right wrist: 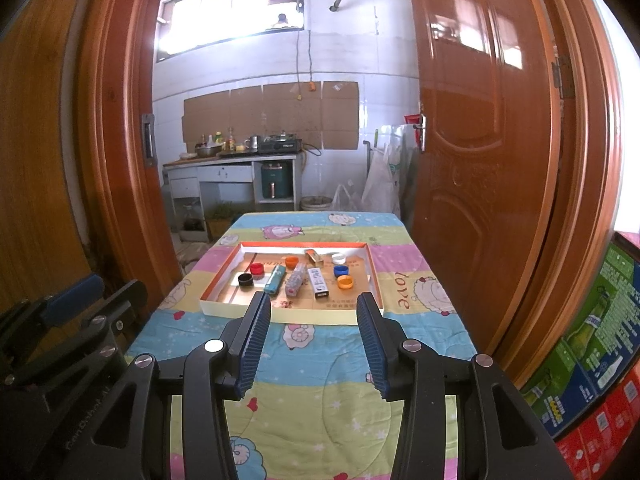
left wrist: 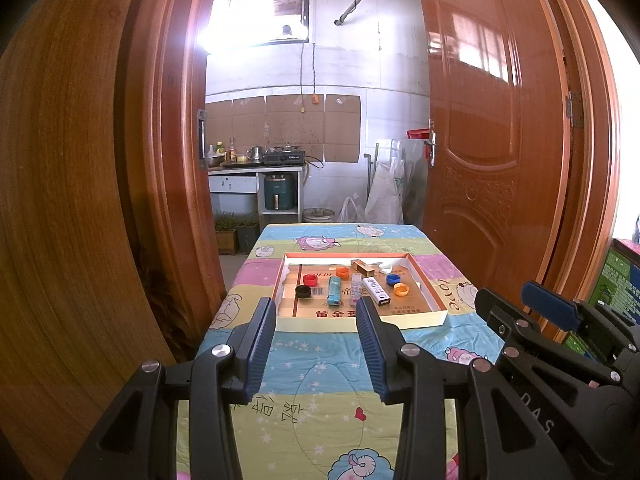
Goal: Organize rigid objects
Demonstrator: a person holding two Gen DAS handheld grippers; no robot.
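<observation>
Small rigid items lie loose in a shallow cardboard tray (right wrist: pixel 216 280) with an orange rim.

On the left sit a black cap (right wrist: pixel 245 279) and a red cap (right wrist: pixel 256 268), with an orange cap (right wrist: pixel 291 260) farther back. In the middle lie a teal box (right wrist: pixel 274 278), a clear packet (right wrist: pixel 296 279) and a white box (right wrist: pixel 319 282), side by side, lengthwise. At the far side rest a gold-brown box (right wrist: pixel 314 257) and a white cap (right wrist: pixel 338 257); on the right, a blue cap (right wrist: pixel 340 270) and another orange cap (right wrist: pixel 345 281).
</observation>
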